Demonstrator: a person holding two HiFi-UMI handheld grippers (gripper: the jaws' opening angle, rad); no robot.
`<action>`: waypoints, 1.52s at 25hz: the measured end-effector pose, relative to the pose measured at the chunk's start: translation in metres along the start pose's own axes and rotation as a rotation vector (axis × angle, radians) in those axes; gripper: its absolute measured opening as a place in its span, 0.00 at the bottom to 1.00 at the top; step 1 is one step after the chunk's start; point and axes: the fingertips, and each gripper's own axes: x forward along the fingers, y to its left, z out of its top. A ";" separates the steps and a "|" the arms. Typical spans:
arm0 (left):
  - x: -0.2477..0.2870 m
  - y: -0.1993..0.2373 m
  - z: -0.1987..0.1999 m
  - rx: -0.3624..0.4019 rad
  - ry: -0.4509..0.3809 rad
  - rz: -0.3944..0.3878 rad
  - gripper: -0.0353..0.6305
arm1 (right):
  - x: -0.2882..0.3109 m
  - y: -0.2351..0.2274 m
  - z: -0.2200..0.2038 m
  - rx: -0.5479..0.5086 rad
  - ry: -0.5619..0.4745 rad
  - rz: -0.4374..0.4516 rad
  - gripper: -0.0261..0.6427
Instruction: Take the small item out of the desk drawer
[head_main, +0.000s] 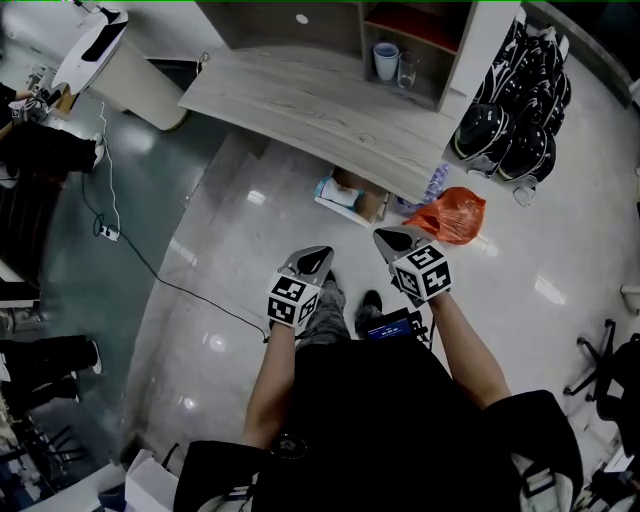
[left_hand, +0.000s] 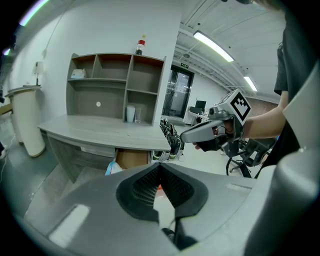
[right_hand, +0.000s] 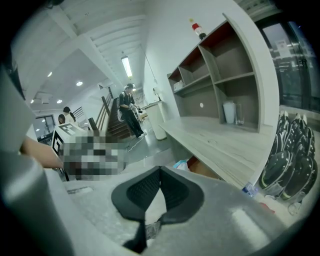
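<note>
The desk drawer (left_hand: 96, 149), a pale flat front under the grey wood-grain desk (head_main: 320, 110) top, looks shut, well ahead of the left gripper (head_main: 320, 252) and the right gripper (head_main: 386, 237).

A: Any text you can read off these views?

B: Nothing legible. Your left marker cube (head_main: 293, 300) and right marker cube (head_main: 425, 272) show only black-and-white square patterns. The green sign (left_hand: 185, 65) over the doorway (left_hand: 180, 95) is too small to read.

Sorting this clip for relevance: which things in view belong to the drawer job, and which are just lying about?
Job: desk; left claw and right claw, both shut, empty.
Lying about: orange plastic bag; cup; cardboard box; black helmets.
</note>
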 end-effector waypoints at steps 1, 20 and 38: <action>0.000 0.001 -0.002 -0.002 0.004 -0.002 0.06 | 0.002 0.000 0.000 0.001 0.001 -0.001 0.04; 0.019 0.067 0.025 0.010 -0.012 -0.087 0.06 | 0.048 -0.012 0.037 0.025 0.005 -0.088 0.04; 0.045 0.134 0.066 0.105 -0.004 -0.236 0.06 | 0.094 -0.027 0.083 0.071 -0.025 -0.220 0.04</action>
